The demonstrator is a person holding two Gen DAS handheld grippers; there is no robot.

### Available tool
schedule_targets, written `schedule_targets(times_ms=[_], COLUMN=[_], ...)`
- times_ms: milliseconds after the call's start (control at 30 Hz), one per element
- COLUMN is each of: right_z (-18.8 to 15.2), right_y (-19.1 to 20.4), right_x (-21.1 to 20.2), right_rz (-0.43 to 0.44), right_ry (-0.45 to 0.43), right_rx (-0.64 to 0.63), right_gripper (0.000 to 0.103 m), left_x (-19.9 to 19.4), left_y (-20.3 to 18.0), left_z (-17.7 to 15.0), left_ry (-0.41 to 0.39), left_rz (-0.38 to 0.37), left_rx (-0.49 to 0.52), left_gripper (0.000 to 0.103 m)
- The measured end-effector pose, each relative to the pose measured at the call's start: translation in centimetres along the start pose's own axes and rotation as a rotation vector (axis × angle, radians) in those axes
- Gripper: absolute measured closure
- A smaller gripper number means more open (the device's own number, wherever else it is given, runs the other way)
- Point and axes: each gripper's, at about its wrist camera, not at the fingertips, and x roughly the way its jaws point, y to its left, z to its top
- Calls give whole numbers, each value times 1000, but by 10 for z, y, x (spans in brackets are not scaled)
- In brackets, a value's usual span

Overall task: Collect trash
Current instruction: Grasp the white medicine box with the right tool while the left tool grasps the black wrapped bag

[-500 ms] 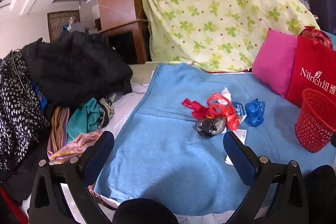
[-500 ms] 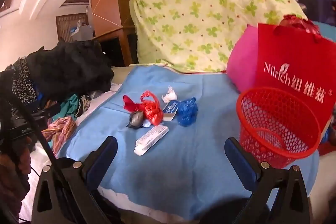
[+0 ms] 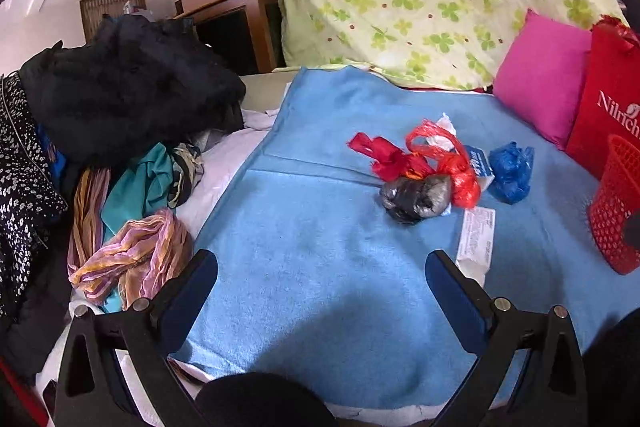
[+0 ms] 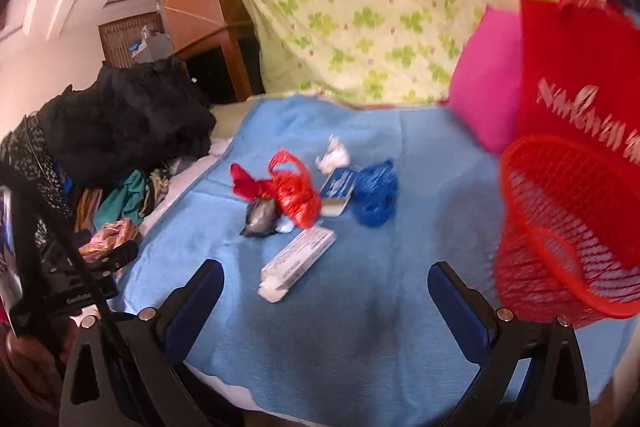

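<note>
1. both pairs of tongs stand wide apart with nothing between them: the left tongs and the right tongs hang above the near part of the blue blanket on the bed, tilted down toward the litter.
2. the trash sits in a cluster mid-blanket: a red plastic bag, a grey crumpled bag touching its near side, a blue crumpled bag, a small blue-and-white packet between red and blue, a white wad behind, and a long white box lying nearest the right tongs.
3. the red mesh basket stands at the right edge of the blanket, in front of a red tote; it looks like the place for the trash.
4. judged from this, the step in hand is the first pick. the long white box is a sensible start for the right tongs: close across its narrow width, not its length.
5. for the soft bags, press down into the bulk before closing, so the blanket is not pinched with them.
6. the right view is blurred, so slowing down before closing would help.
</note>
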Motion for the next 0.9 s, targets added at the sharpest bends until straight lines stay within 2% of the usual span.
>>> schedule_targets(times_ms=[200, 300, 333, 433, 533, 733, 767, 800, 900], right_z=[19, 15, 14, 7, 1, -6, -8, -10, -11], right_y=[10, 9, 11, 8, 6, 7, 9, 11, 18], right_x=[70, 109, 124, 158, 191, 222, 227, 231, 231], right_rz=[30, 6, -5, -38, -50, -93, -87, -95, -117], right_ry=[88, 194, 215, 311, 369, 442, 453, 465, 455], right_rx=[15, 8, 7, 14, 65, 83, 89, 85, 30], right_gripper=[0, 0, 1, 13, 15, 25, 33, 36, 39], left_x=[6, 12, 14, 20, 27, 46, 49, 54, 69], left_y=[20, 31, 32, 31, 29, 18, 16, 13, 3], left_z=[6, 6, 7, 10, 15, 25, 28, 32, 46], left_ry=[-20, -15, -11, -6, -7, 6, 10, 16, 51], left_rz=[15, 35, 39, 55, 68, 80, 73, 61, -10], left_rx=[-62, -88, -89, -74, -64, -47, -44, -41, -45], left_gripper=[0, 0, 0, 0, 0, 0, 0, 0, 0])
